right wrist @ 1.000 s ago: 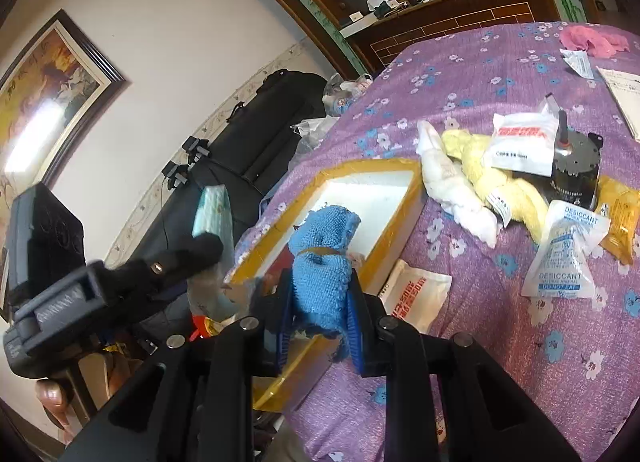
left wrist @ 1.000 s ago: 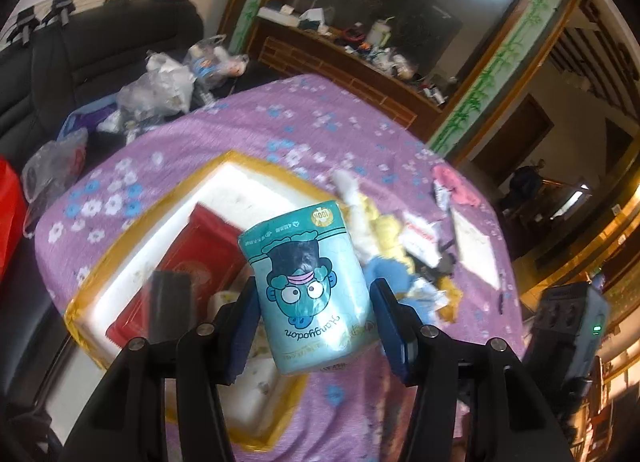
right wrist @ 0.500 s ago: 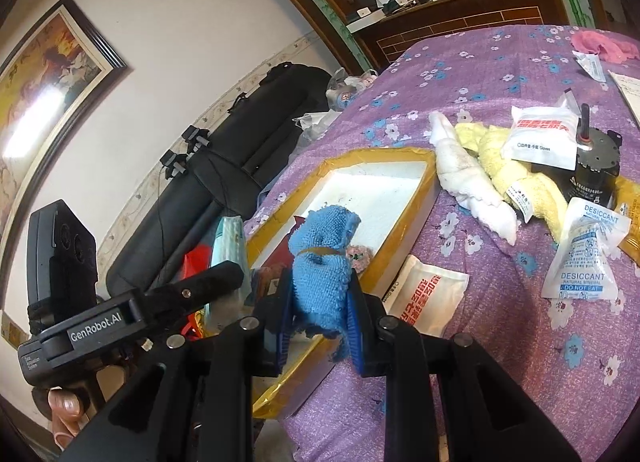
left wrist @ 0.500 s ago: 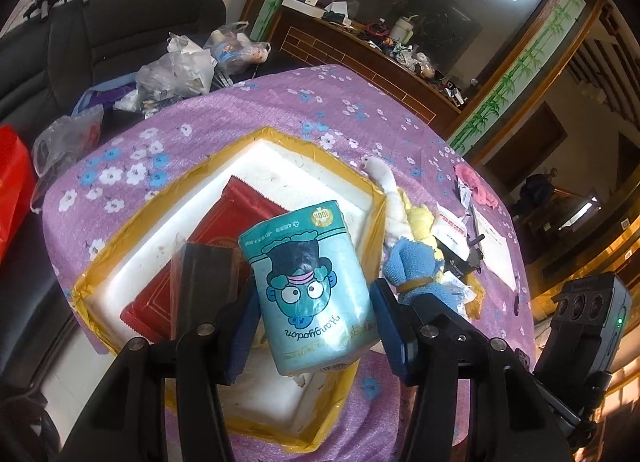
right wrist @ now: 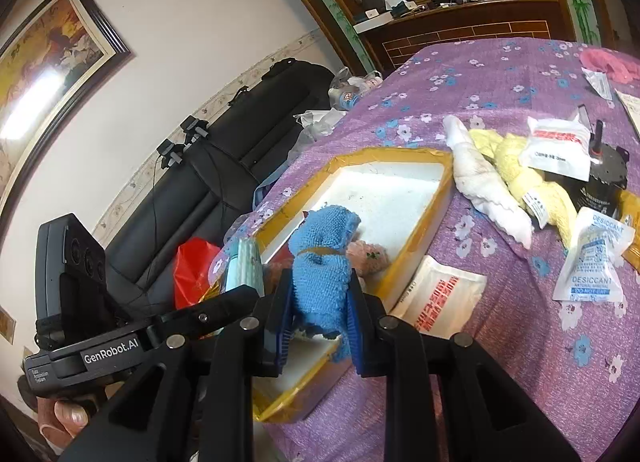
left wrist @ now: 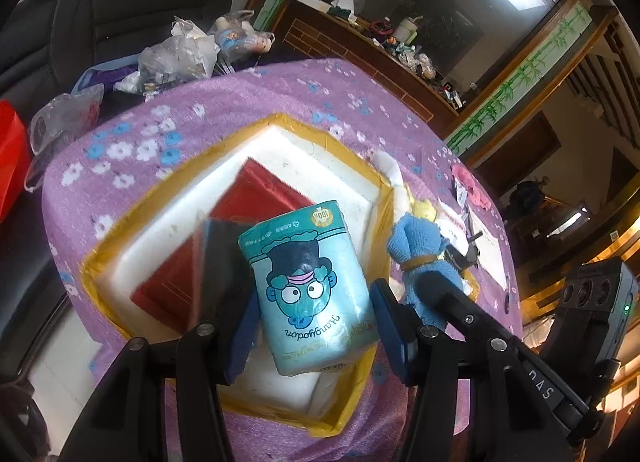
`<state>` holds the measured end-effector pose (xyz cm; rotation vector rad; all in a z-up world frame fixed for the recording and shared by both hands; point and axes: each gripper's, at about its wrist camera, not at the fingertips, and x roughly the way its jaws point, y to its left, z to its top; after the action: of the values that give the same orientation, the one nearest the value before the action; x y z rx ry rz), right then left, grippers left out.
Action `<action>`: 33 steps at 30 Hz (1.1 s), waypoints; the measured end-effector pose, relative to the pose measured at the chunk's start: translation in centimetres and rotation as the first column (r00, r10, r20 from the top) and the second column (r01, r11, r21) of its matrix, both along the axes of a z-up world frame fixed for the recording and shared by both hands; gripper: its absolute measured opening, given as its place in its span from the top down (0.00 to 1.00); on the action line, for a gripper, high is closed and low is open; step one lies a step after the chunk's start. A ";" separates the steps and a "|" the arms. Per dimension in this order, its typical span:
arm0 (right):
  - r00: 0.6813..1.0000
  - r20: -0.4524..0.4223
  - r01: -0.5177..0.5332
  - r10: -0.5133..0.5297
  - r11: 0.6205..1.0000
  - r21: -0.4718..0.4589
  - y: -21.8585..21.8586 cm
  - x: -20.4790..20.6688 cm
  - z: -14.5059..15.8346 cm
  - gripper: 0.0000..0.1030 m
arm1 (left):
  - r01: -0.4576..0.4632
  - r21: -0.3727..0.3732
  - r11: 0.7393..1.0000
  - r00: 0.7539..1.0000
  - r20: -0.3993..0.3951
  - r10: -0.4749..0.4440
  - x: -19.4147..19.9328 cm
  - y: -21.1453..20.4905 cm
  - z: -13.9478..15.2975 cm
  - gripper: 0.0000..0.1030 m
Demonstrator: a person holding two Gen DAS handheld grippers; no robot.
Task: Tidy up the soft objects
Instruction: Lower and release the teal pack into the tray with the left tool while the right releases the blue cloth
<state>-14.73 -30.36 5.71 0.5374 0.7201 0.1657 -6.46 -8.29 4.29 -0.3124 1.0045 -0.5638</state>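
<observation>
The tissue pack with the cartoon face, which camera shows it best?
The left wrist view: the tissue pack faces the camera, printed front fully visible between the left hand-held gripper's pads. The right wrist view shows only its thin edge.

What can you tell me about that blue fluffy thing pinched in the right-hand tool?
The blue towel looks like soft, fuzzy microfibre, rolled into a bundle and cinched near its upper part by a thin brownish band. It stands roughly upright, squeezed between the blue pads of the right gripper, its lower edge drooping below them. It hangs above the near end of the yellow-rimmed white foam box.
</observation>
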 end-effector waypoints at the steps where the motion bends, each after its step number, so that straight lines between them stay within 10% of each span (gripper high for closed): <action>1: 1.000 -0.001 0.000 0.000 1.000 0.000 0.1 0.2 0.1 0.78 | -0.002 -0.003 1.000 1.000 0.011 0.002 0.2 0.2 0.4 0.43; 12: 1.000 -0.017 0.012 -0.012 1.000 -0.004 -0.8 3.9 1.3 0.78 | 0.032 0.027 0.999 0.996 0.079 -0.034 6.5 -0.9 4.1 0.43; 33: 0.961 -0.263 0.077 -0.084 0.996 -0.034 -2.6 11.6 -4.8 0.71 | 0.061 0.257 0.964 0.998 -0.021 -0.057 13.0 -6.1 -3.2 0.43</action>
<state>-3.12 -32.93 0.90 0.5714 0.9578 0.0084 6.59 -14.43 1.08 -0.0550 1.0895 -0.4781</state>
